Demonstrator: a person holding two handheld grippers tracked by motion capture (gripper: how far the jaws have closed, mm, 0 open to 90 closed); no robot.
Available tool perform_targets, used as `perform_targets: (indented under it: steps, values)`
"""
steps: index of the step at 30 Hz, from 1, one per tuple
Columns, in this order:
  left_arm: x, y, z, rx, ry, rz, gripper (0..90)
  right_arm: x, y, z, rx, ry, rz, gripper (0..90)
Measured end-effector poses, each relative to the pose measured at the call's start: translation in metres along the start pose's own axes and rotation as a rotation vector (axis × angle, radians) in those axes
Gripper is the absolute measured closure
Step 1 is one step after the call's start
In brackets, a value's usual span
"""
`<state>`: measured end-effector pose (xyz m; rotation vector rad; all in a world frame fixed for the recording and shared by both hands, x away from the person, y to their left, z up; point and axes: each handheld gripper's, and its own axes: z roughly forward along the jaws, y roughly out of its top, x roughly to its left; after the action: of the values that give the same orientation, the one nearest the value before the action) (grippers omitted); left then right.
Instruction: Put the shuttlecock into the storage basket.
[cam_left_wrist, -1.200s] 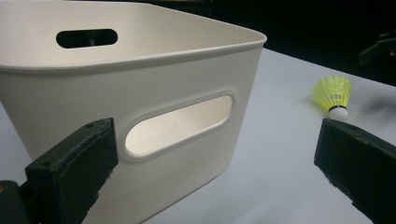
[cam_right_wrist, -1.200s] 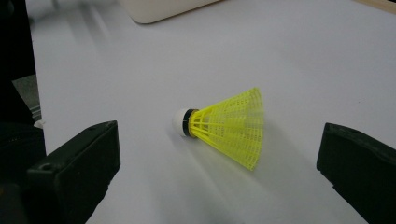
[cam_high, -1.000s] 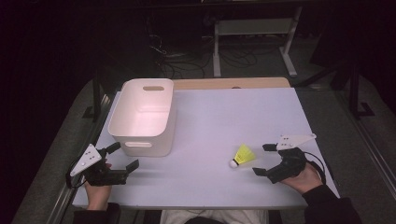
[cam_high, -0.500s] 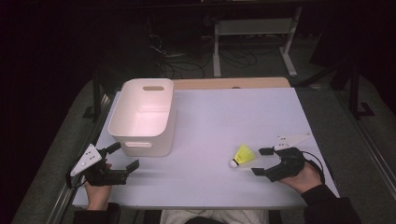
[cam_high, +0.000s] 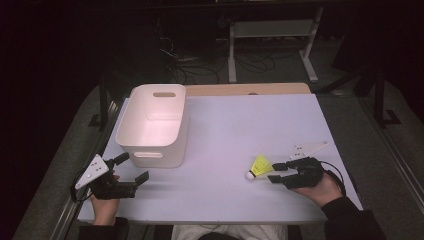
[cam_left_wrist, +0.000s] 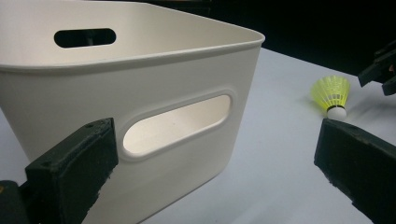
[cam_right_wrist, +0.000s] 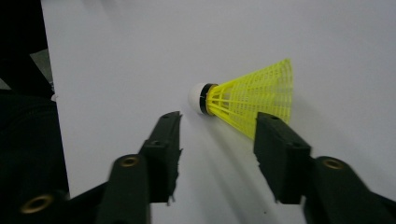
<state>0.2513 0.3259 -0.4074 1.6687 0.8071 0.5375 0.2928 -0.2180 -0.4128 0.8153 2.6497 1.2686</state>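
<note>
Right gripper (cam_right_wrist: 217, 128) jaws narrower than second ago, just been closing, half shut; shuttlecock (cam_right_wrist: 247, 105) skirt ahead of tips, one jaw touching, not yet pinched. Shuttlecock lies on table (cam_high: 225, 150), near right edge. Step: grasp. Next: push forward, squeeze. Left gripper (cam_high: 131, 169) wide open, empty, beside white bin (cam_high: 152, 125); path clear.

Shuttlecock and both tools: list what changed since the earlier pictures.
The right tool has just been closing its jaws toward the yellow shuttlecock, which lies just ahead of them, not yet gripped. The left tool, white bin and shuttlecock kept their places.
</note>
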Motion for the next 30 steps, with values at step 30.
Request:
perform_targets:
  steps: [30]
  values:
    - [0.0,0.0,0.0,0.0,-0.001,0.0,0.0,-0.013,-0.004,0.022,0.149,-0.009,0.073,89.5]
